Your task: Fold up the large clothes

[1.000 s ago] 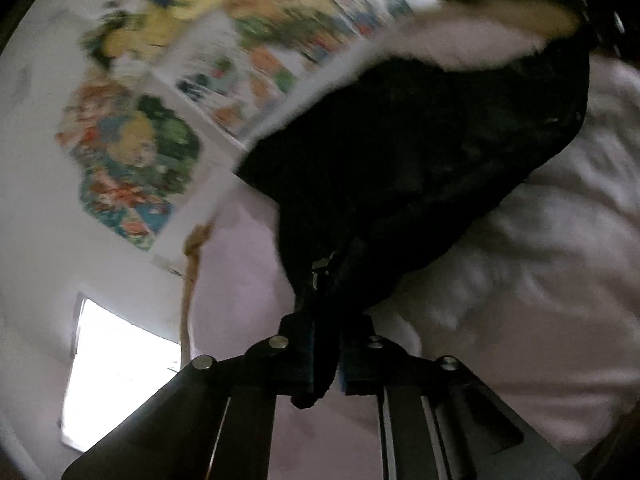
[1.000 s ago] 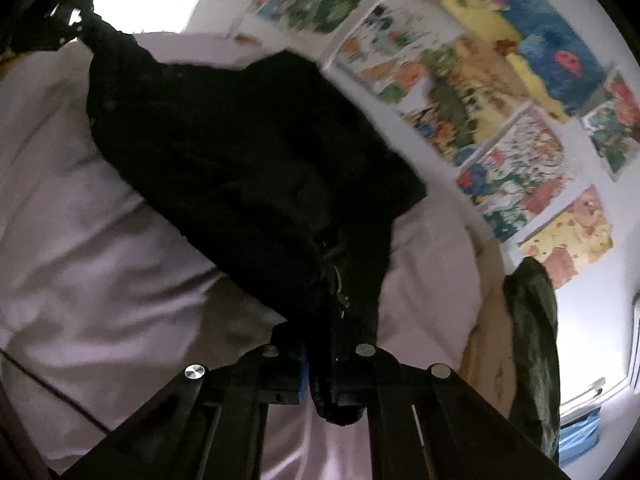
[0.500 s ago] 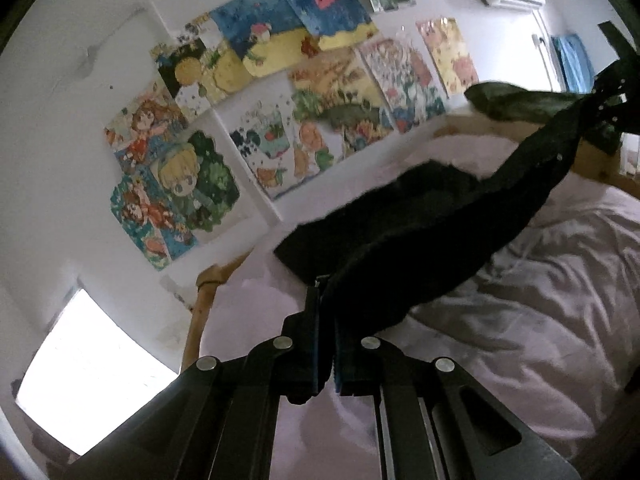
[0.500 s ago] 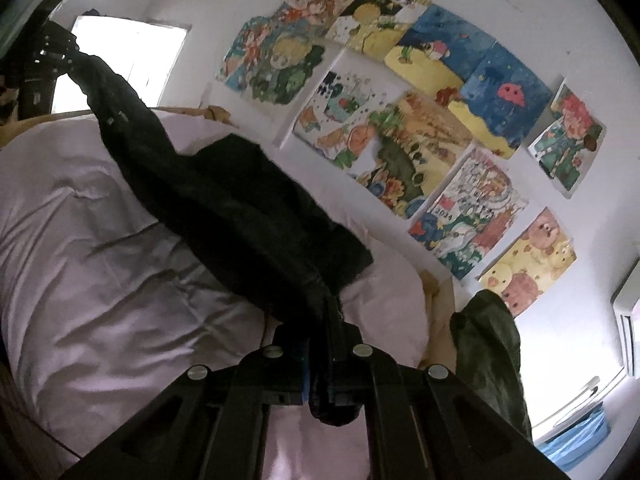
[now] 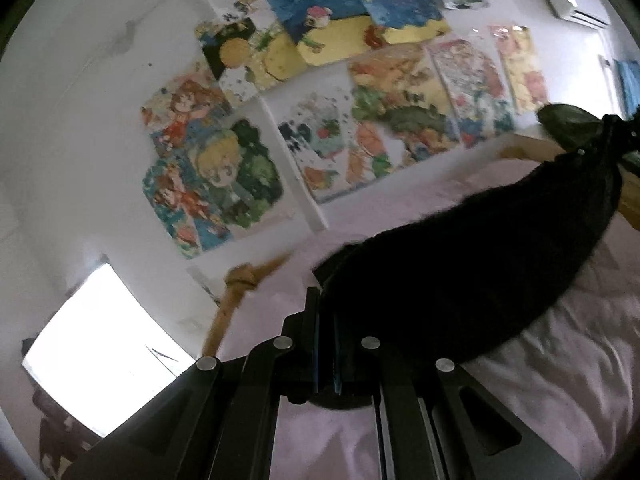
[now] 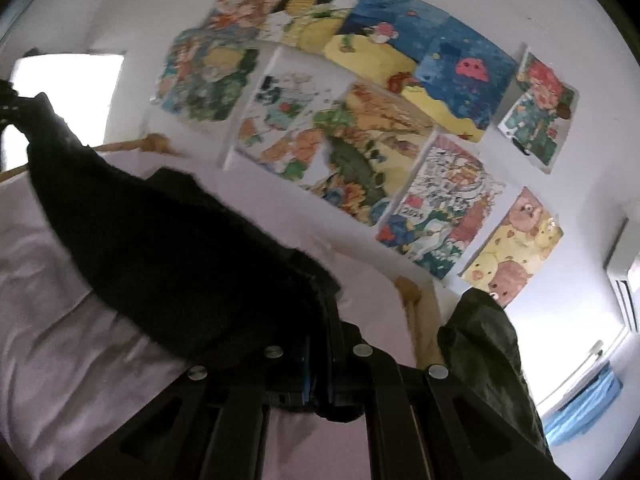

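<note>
1. Left wrist view shows our left gripper (image 5: 326,344) with its fingers pressed together on one end of the black garment (image 5: 472,272); the cloth runs off to the right in a sagging band toward the other gripper, above the pale pink bed (image 5: 560,360).
2. From the right wrist view, our right gripper (image 6: 320,344) is likewise clamped on the garment (image 6: 168,248), which stretches away to the upper left, where the other gripper pinches it at the frame's edge.
3. We judge the garment soft and limp: it droops between the two holds and bunches into thick folds (nothing stiff about it). It looks fairly thick and fuzzy at the edge, so probably not slippery, and not fragile.
4. Holding it at two far-apart points along one edge suits it; with a single hold it would likely collapse into a heap. Which part of the garment each hold is on we cannot tell.
5. A dark green cloth (image 6: 492,360) hangs on the wooden bed frame (image 6: 412,300), well apart from the garment.
</note>
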Demonstrator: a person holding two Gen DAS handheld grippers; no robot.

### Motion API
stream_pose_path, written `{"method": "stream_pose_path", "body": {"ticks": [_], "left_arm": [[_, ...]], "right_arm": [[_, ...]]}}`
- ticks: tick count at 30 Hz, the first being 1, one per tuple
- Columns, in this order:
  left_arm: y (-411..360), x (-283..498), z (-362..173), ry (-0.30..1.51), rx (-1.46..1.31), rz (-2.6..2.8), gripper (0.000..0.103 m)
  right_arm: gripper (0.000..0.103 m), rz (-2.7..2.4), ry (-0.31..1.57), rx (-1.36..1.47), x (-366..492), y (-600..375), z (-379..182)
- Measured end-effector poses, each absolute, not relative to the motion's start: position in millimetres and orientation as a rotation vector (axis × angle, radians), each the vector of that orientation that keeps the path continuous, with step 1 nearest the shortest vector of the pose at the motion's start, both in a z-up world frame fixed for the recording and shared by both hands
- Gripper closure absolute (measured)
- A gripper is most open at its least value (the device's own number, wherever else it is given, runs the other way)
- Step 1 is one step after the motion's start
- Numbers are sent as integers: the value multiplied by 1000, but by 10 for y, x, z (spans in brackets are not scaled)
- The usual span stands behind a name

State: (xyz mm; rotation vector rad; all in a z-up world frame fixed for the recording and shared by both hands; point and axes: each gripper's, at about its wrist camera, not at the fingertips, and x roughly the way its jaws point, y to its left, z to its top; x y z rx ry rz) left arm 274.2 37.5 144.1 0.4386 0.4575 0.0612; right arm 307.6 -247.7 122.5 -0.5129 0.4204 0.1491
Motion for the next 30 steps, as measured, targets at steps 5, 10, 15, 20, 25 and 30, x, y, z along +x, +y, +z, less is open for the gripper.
{"method": "stream_pose_path", "body": {"ticks": [5, 10, 15, 20, 25, 30], "left_arm": [[317, 3303, 1583, 432, 474, 139, 99], [436, 3973, 1579, 451, 435, 203, 99], [543, 4593, 1460, 480, 410, 254, 99], [633, 5216, 1215, 538, 390, 261, 99], [644, 5660, 890, 596, 407, 240, 99], [651, 5971, 574, 652, 428, 218, 99]], "right_arm": [[97, 79, 399, -476, 3601, -2439, 1334], [97, 29, 388, -476, 4225, -2332, 1362], [97, 8, 414, -444, 4936, -2221, 1252], [97, 3, 472, -396, 5459, -2213, 996], [97, -14, 554, -406, 5830, -2215, 641], [96, -22, 615, -400, 6077, -2234, 307]]}}
